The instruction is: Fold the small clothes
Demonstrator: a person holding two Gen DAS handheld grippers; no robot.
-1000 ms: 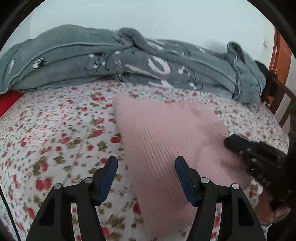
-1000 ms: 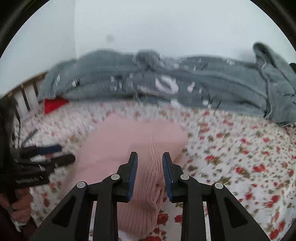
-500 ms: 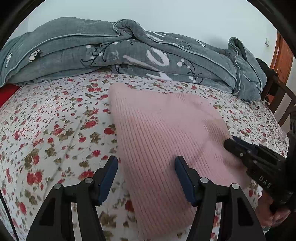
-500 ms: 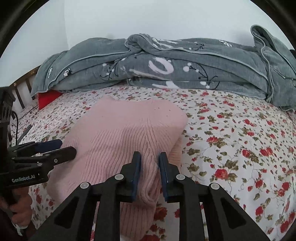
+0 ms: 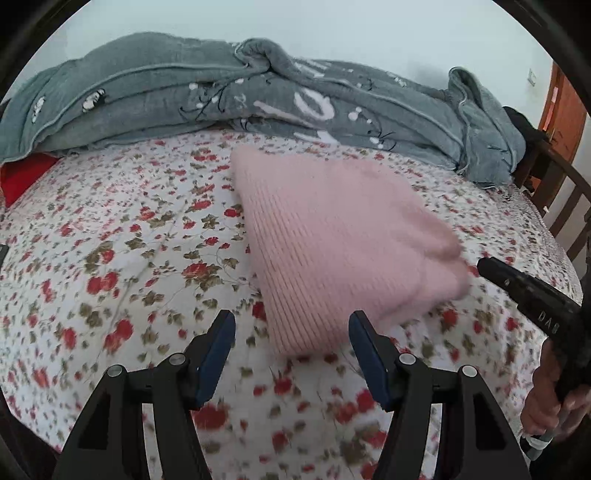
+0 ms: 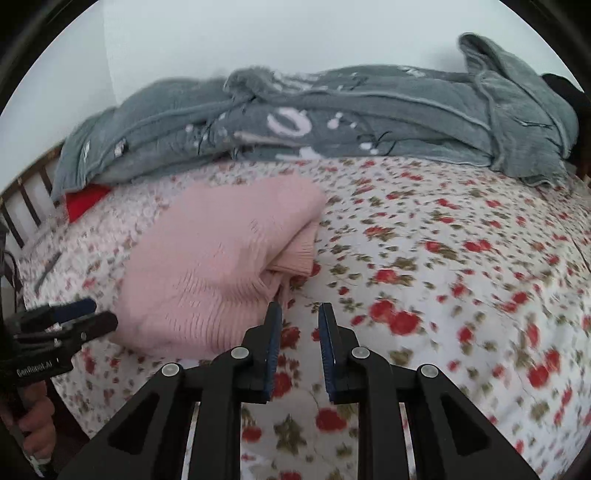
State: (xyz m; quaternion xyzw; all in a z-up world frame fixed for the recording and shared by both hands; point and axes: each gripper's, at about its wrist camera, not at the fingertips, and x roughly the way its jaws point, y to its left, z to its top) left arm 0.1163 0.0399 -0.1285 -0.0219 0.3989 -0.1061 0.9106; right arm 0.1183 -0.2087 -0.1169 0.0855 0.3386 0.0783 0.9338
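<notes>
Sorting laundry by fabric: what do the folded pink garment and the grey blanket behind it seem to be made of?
The folded pink garment looks like a soft rib knit, perhaps wool or acrylic: fine parallel ribs and a ribbed hem show. The grey blanket looks like plush fleece: matte, fuzzy nap, thick rolls, piped edge. Fibre content cannot be told.

Folded pink sweater (image 5: 332, 243) on floral bedsheet (image 5: 122, 254), left gripper (image 5: 291, 350) fingers apart

Floral bed (image 5: 122, 266), grey blanket (image 5: 155, 96), white wall (image 6: 295, 33).
</notes>
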